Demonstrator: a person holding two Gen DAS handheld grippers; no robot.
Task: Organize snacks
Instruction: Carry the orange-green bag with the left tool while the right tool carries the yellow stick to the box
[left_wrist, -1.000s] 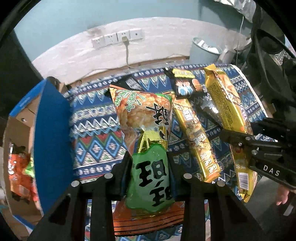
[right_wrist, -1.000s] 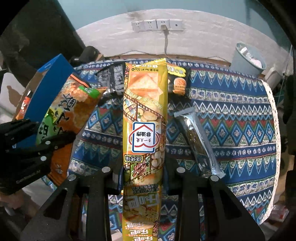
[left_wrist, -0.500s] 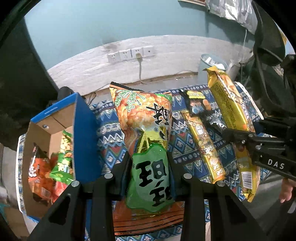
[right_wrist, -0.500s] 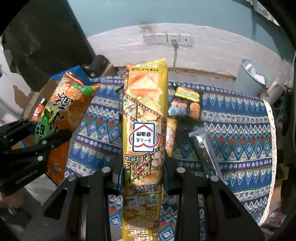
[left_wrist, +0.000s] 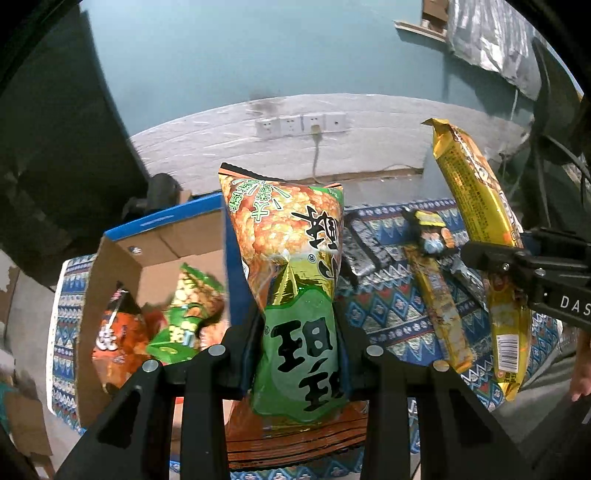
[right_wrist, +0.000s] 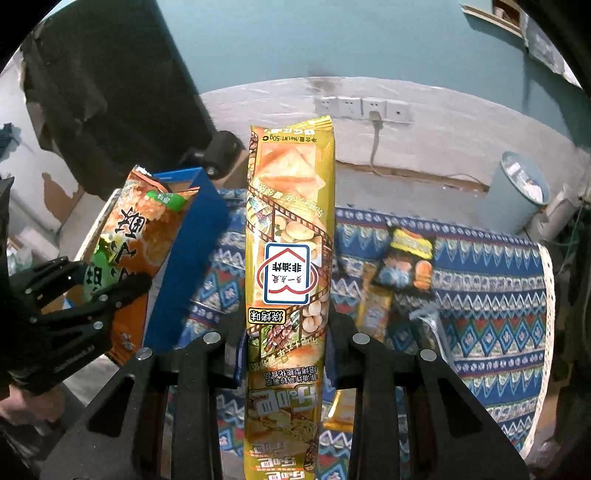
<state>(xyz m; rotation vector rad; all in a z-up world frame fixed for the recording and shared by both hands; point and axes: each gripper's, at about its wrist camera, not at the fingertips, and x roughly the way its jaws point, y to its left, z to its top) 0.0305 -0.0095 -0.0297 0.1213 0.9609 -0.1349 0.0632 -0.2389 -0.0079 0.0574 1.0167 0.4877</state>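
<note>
**Two packets aloft, box waiting on the left**

The left gripper pinches the orange-and-green snack bag low on its body, so the puffed top stands free above the jaws and can lead the way into the cardboard box; the right gripper is clamped on the long yellow biscuit packet near its lower third, which leaves most of its length standing upright beyond the fingers; both packets hang clear above the patterned tablecloth.

The box sits at the cloth's left end with its blue flap raised just beside the bag; it already holds a red packet and a green one, yet the space by its far wall looks open; that flap is the edge to clear, I judge. Loose on the cloth remain a small black-and-yellow packet, a slim yellow bar and a silvery wrapper; right of them the cloth is bare out to its lace border.
</note>
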